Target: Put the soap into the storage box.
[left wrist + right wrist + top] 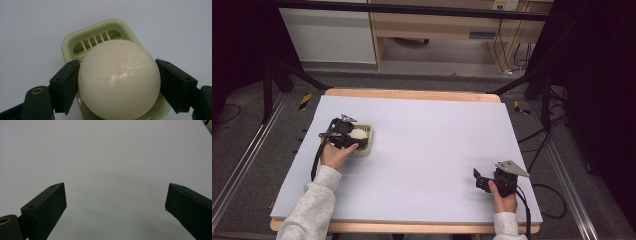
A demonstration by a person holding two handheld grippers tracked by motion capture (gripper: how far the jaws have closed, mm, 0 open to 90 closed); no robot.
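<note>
A white egg-shaped ball (pixel 119 80) sits between the two black jaws of my left gripper (pixel 117 83), which press on its sides. It hangs just over a pale green slotted dish (pixel 100 32); whether it rests in the dish I cannot tell. In the high view the ball (pixel 359 134) and dish (pixel 366 148) lie at the table's left, with the left gripper (pixel 353 140) over them. My right gripper (pixel 477 179) stands near the front right edge, jaws wide apart over bare tabletop, as the right gripper view shows (pixel 115 205).
The table (pixel 427 135) carries a pale lilac sheet with a wooden rim at back and front. Black frame legs, cables and a wooden cabinet (pixel 437 25) stand on the floor behind the table.
</note>
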